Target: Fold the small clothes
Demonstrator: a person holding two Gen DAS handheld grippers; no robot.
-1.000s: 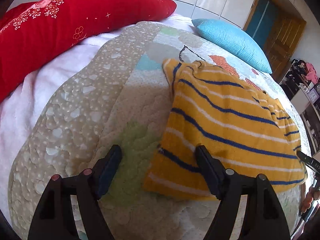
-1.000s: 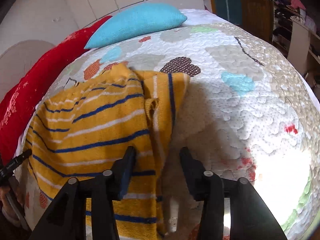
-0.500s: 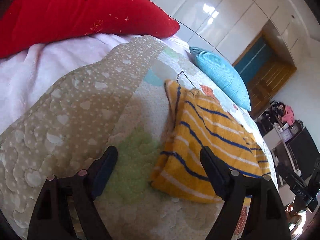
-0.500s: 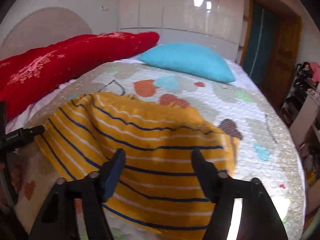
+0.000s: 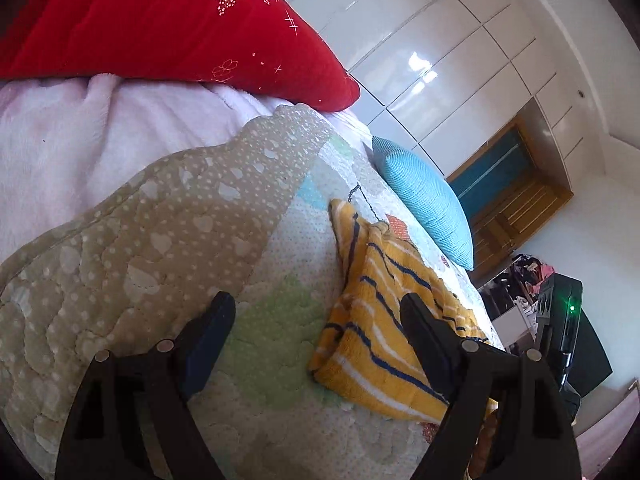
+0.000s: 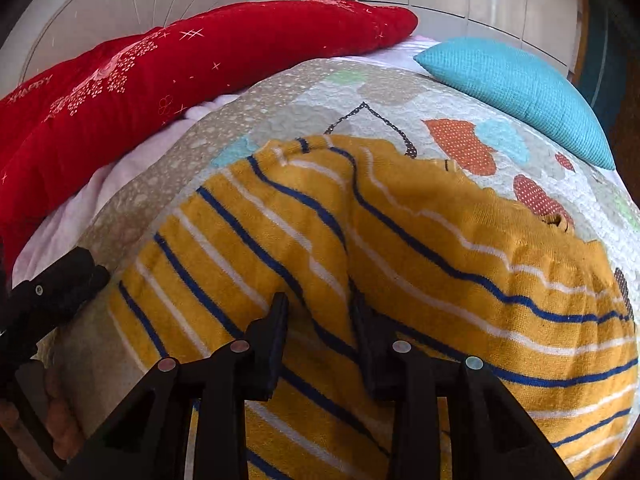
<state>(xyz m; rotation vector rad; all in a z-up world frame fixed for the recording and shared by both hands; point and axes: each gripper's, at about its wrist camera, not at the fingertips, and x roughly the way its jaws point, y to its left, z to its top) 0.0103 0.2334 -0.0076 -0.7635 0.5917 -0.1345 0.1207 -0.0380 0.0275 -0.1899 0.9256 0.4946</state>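
Two pillows (red, blue) lie behind striped sweater.

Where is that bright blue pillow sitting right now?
The blue pillow lies at the far right of the bed in the right wrist view, on the patterned quilt, beyond the striped yellow sweater and right of the red pillow.

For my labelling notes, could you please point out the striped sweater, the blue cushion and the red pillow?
Striped sweater (image 6: 440,248), right wrist view, middle of its top layer.
Blue cushion (image 6: 520,92), right wrist view, centre of its face.
Red pillow (image 5: 180,28), left wrist view, middle.
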